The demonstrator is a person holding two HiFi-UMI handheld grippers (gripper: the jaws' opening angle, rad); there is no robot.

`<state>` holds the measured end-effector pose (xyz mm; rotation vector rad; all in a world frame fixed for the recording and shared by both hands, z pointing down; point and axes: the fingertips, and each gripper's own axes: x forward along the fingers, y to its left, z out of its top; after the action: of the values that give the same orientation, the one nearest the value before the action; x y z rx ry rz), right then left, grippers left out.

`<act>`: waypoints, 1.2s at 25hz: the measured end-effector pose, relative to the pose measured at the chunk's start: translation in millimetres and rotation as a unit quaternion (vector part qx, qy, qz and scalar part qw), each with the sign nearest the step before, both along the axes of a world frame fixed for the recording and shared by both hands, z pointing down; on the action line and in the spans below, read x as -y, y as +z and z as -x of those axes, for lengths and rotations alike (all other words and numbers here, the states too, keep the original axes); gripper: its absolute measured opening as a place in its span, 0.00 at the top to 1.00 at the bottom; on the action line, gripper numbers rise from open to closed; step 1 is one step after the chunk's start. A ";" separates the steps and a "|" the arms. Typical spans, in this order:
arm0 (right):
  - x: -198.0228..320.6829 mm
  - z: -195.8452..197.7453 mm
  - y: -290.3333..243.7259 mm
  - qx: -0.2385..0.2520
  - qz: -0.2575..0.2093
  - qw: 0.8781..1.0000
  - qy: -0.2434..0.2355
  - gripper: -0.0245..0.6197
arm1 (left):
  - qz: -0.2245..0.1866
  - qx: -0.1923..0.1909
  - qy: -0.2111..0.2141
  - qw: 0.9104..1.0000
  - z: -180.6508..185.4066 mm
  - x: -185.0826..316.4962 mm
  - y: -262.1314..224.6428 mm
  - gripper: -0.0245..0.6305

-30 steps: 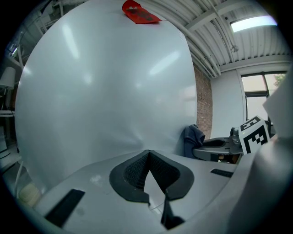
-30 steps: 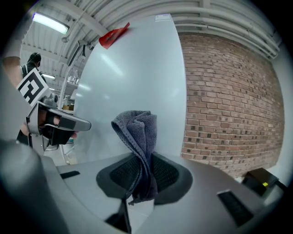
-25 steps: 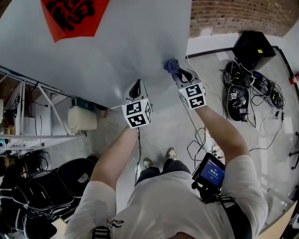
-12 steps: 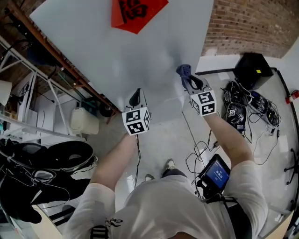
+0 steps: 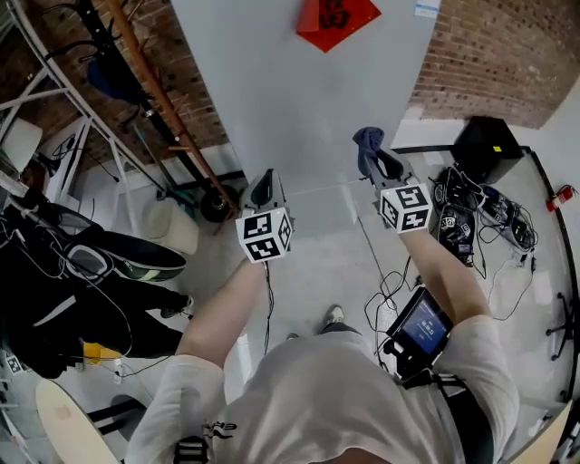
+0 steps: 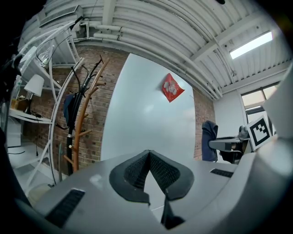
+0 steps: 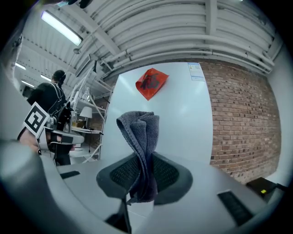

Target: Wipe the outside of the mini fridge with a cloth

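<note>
Compared with half a second ago, both grippers are sitting lower against the pale grey fridge (image 5: pixel 299 100), and its red diamond paper (image 5: pixel 337 18) is now showing at the very top of the head view. The right gripper (image 5: pixel 373 161) is clenching a dark blue-grey cloth (image 5: pixel 366 143). In the right gripper view the cloth (image 7: pixel 139 132) is standing up bunched out of the closed jaws of that gripper (image 7: pixel 144 160), in front of the fridge's lower right part (image 7: pixel 183 119). Whether it is touching the panel I cannot tell. The left gripper (image 5: pixel 264 186) is pointing at the fridge's lower edge. In its own view the jaws (image 6: pixel 149 153) are pressing together with nothing between them. A wooden coat rack (image 5: pixel 163 109) is leaning just left of the fridge, against the brick wall (image 5: pixel 489 54). Tangled cables (image 5: pixel 480 217) are lying on the floor at the right.
</note>
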<state>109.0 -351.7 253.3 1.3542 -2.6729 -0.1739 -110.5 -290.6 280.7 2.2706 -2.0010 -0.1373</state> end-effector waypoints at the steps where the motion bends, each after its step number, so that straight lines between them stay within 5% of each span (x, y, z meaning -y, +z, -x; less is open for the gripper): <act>1: -10.0 4.9 1.5 0.006 0.002 1.000 0.001 0.83 | 0.000 -0.001 -0.001 1.000 5.5 -10.0 1.3 0.96; 11: -69.1 73.2 43.3 0.019 0.040 0.999 -0.012 0.83 | 0.018 0.017 -0.019 1.000 54.6 -61.8 29.0 0.96; 21: -39.2 119.0 109.3 0.015 0.094 0.994 -0.046 0.83 | 0.031 0.014 -0.044 0.998 81.0 -28.3 66.3 0.96; 30: -15.6 159.9 233.9 0.000 0.117 0.987 -0.110 0.83 | 0.036 0.014 -0.084 0.996 92.2 -16.2 171.8 0.96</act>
<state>-50.9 -336.0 487.1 0.9913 -2.7343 0.1157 -202.6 -274.4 452.5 2.0719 -2.1732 -0.0473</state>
